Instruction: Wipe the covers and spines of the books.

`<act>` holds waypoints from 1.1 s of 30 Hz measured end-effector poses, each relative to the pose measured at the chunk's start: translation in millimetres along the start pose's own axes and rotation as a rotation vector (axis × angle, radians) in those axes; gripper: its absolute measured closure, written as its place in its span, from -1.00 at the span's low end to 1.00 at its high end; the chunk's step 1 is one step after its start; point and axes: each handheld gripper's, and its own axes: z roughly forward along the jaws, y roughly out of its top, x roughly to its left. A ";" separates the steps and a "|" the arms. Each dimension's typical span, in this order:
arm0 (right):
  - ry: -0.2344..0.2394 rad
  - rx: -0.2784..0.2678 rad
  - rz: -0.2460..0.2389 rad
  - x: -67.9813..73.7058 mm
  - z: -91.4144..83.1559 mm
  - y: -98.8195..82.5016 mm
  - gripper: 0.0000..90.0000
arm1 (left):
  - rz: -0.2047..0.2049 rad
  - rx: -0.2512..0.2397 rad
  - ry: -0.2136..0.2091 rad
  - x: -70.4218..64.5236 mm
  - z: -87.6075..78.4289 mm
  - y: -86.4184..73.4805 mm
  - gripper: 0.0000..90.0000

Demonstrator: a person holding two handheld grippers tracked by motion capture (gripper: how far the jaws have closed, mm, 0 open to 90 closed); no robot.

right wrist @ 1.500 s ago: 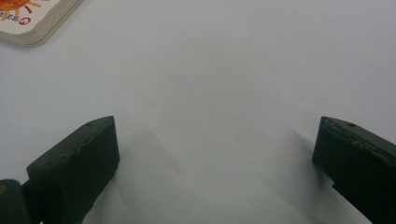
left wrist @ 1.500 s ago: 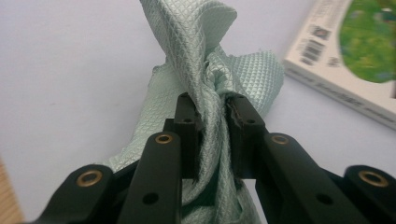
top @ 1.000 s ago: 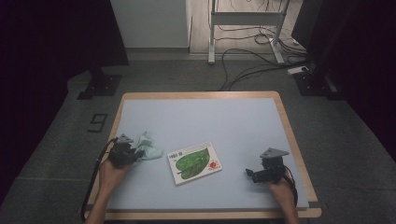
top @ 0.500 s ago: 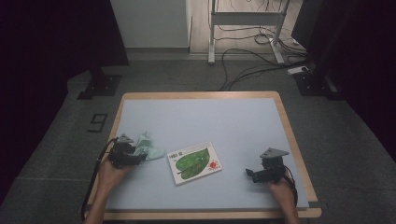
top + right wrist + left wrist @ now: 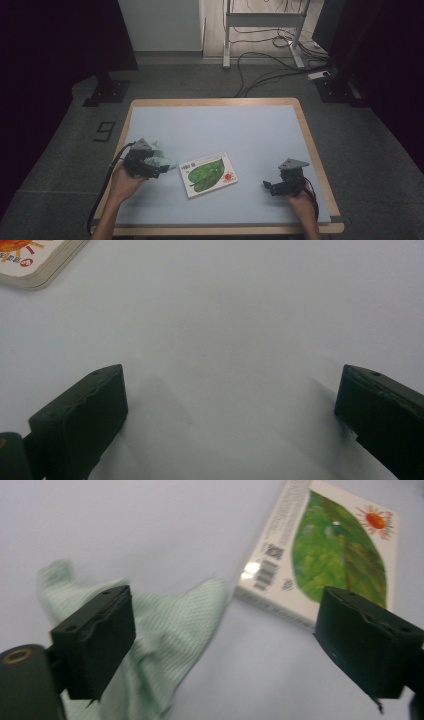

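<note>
Near the table's (image 5: 215, 122) left edge, the left hand-held gripper (image 5: 150, 170) hangs over the crumpled green cloth (image 5: 170, 630); its jaws have just been opening and grip nothing. The cloth lies just beside the picture book (image 5: 208, 174). The right hand-held gripper (image 5: 272, 187) stands released near the right edge.

**Gear look**

Both grippers black. Left gripper (image 5: 142, 162) & right gripper (image 5: 286, 183) each w/ grey three-cornered top plate, black cable trailing. Fingers (image 5: 95, 642): blocky matte-black pads w/ small screw holes. Forearms bare, no sleeves.
</note>
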 end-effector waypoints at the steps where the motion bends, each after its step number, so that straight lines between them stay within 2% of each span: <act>1: 0.000 0.000 -0.001 -0.1 0.0 0.0 -1.00 | 0.017 -0.002 0.000 -3.2 2.4 2.3 -0.84; 4: 0.000 0.000 0.000 0.0 0.0 0.0 -1.00 | 0.059 0.010 -0.019 -12.2 11.9 10.0 -0.92; 10: 0.000 0.000 0.000 0.0 0.0 0.0 -1.00 | 0.120 0.031 -0.075 -28.1 35.1 22.7 -0.95; 13: 0.000 0.000 -0.001 -0.1 0.0 0.0 -1.00 | 0.148 0.042 -0.079 -35.5 46.6 28.3 -0.95; 18: 0.000 0.000 0.000 0.0 0.0 0.0 -1.00 | 0.170 0.054 -0.114 -43.2 67.2 32.9 -0.92; 22: 0.000 0.000 0.000 0.0 0.0 0.0 -1.00 | 0.173 0.076 -0.126 -46.2 82.0 32.1 -0.92; 28: 0.000 0.000 0.000 0.0 0.0 0.0 -1.00 | 0.178 0.146 -0.104 -42.7 99.3 26.4 -1.00; 33: 0.000 0.000 0.000 -0.1 -0.1 0.0 -1.00 | 0.119 0.161 -0.186 -39.7 104.4 21.8 -0.99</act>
